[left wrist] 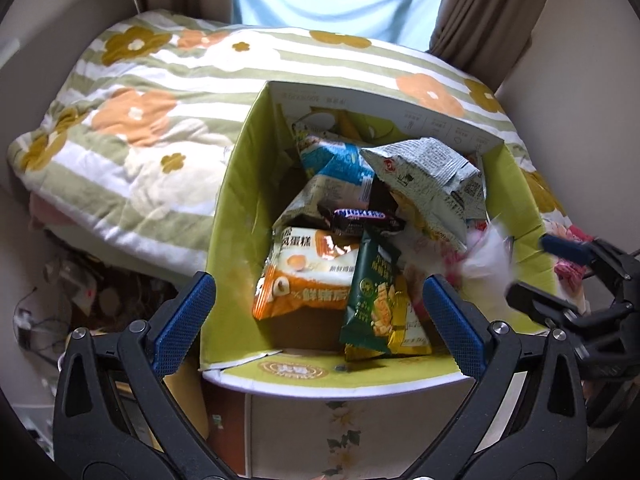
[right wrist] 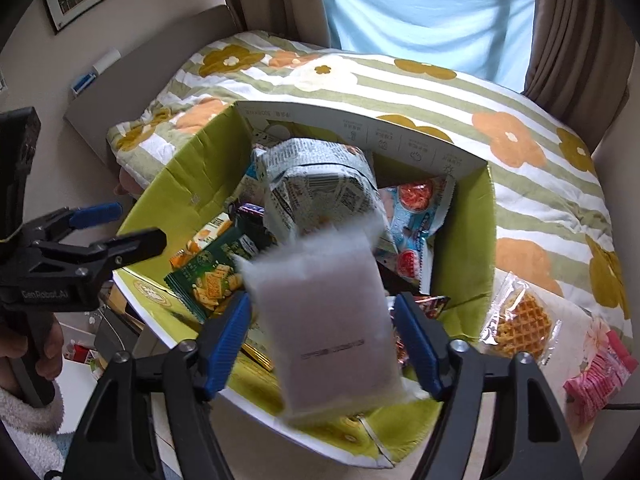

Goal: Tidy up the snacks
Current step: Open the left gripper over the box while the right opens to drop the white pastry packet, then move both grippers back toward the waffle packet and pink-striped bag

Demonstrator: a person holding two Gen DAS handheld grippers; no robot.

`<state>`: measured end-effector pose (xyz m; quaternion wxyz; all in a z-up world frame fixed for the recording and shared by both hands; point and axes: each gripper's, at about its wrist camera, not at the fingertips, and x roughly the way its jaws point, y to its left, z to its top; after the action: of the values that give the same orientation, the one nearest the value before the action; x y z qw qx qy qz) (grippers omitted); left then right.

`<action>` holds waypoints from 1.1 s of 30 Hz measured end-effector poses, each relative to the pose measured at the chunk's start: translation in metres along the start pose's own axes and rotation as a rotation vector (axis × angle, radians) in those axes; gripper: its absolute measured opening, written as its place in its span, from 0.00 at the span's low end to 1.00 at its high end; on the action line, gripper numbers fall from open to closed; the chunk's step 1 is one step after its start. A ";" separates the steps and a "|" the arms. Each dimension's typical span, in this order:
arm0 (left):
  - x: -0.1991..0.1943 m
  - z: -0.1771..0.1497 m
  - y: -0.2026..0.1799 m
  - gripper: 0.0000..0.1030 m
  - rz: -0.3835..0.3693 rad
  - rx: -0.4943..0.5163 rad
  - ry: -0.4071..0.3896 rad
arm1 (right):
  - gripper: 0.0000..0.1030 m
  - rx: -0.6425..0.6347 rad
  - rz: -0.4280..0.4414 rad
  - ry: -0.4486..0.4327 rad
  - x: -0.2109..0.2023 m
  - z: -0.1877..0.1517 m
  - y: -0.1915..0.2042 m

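The step in hand looks like dropping a snack into the open yellow-green cardboard box (right wrist: 460,220) that fills the centre of both views. In the right wrist view a pale, translucent plastic snack packet (right wrist: 332,320) sits blurred between the blue pads of the right gripper (right wrist: 324,344). The jaws stand spread and neither pad seems to press on it, so I judge it released over the box's near edge. To do this well, the jaws should stay wide and the gripper should stay over the opening until the packet lands, since it hangs close to the near rim and could tip outside.

In the left wrist view the left gripper (left wrist: 320,320) has its 2 jaws fully spread around nothing, low at the box's near wall.

2 snacks remain outside, at the lower right of the right wrist view: a clear-wrapped waffle (right wrist: 520,320) and a pink packet (right wrist: 600,376).
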<state>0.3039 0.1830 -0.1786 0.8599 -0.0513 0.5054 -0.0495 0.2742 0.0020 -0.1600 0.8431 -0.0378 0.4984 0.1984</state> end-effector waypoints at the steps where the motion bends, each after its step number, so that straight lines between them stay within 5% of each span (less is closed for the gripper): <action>1: 0.001 -0.002 0.000 1.00 0.002 0.004 0.006 | 0.98 -0.006 -0.004 -0.010 -0.001 -0.002 0.001; 21: -0.017 0.003 -0.005 1.00 0.013 0.006 -0.030 | 0.99 -0.003 -0.073 -0.051 -0.030 -0.015 0.005; 33: -0.037 0.009 -0.086 1.00 -0.064 0.156 -0.089 | 0.99 0.142 -0.187 -0.128 -0.086 -0.050 -0.049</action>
<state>0.2907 0.1029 -0.1303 0.8808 -0.0024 0.4596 -0.1138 0.2146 -0.0814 -0.1182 0.8886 -0.0113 0.4505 0.0853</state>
